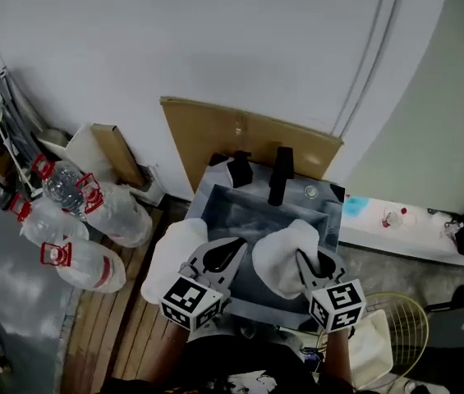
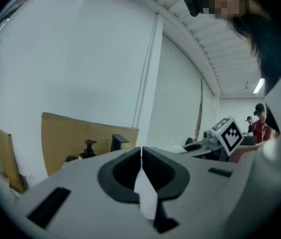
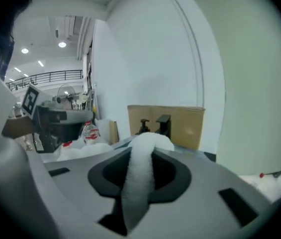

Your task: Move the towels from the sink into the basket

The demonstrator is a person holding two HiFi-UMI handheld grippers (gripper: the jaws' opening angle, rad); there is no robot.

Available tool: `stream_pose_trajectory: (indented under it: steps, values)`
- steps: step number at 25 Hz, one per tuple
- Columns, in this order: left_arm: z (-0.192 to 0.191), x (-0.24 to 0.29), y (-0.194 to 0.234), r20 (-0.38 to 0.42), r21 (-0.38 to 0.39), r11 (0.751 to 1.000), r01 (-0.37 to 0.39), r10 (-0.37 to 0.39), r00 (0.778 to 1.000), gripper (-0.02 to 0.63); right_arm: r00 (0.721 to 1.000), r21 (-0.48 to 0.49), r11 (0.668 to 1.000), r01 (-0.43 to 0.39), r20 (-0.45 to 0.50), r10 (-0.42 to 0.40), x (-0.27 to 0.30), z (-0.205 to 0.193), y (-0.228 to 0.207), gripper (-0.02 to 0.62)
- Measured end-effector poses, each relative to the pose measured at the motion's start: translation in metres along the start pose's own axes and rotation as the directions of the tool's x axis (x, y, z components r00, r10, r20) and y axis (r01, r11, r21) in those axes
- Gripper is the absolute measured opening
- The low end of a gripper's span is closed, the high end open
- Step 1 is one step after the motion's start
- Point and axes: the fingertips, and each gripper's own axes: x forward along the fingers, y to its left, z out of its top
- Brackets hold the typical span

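Head view showed both tongs raised over the near edge of the sink (image 1: 258, 217), each clamped on a white towel. The left gripper (image 1: 233, 246) held the first towel (image 1: 172, 261), which hung past the sink's near left corner. The right gripper (image 1: 301, 257) held the second towel (image 1: 281, 257), bunched above the near right part of the basin. In the left gripper view, the left gripper (image 2: 141, 149) had its jaws drawn almost together, with only a thin white wedge of the first towel (image 2: 147, 195) pinched between them. In the right gripper view, the right gripper (image 3: 147, 151) had its jaws narrow, pressed on a thick fold of the second towel (image 3: 139, 183) that arched up over the tips. The wire basket (image 1: 406, 317) stood low, beyond the sink's near right corner. A black faucet (image 1: 281, 175) and a soap dispenser (image 1: 240, 169) stood at the sink's far edge, against a sheet of cardboard (image 1: 207, 134).
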Motion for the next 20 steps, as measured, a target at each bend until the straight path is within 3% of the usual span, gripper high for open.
stream_pose_trajectory:
  steps: [4, 8, 12, 16, 20]
  values:
    - [0.001, 0.033, -0.038, -0.020, 0.026, 0.991, 0.132, -0.131, 0.991, 0.014, 0.987, 0.042, 0.995, 0.093, 0.129, -0.098, -0.055, 0.029, -0.024, 0.078]
    - [0.004, 0.067, -0.093, -0.038, 0.058, 0.955, 0.292, -0.290, 0.956, 0.014, 0.953, 0.064, 0.975, 0.215, 0.204, -0.224, -0.113, 0.043, -0.049, 0.078]
    - [0.000, 0.095, -0.156, -0.066, 0.079, 0.888, 0.454, -0.449, 0.891, 0.014, 0.890, 0.106, 0.925, 0.366, 0.250, -0.381, -0.177, 0.041, -0.076, 0.078]
    - [-0.011, 0.110, -0.221, -0.103, 0.087, 0.804, 0.588, -0.580, 0.808, 0.014, 0.808, 0.176, 0.862, 0.475, 0.300, -0.507, -0.243, 0.033, -0.098, 0.078]
    - [-0.023, 0.118, -0.279, -0.137, 0.088, 0.716, 0.692, -0.680, 0.720, 0.014, 0.705, 0.203, 0.742, 0.639, 0.231, -0.671, -0.310, -0.001, -0.122, 0.078]
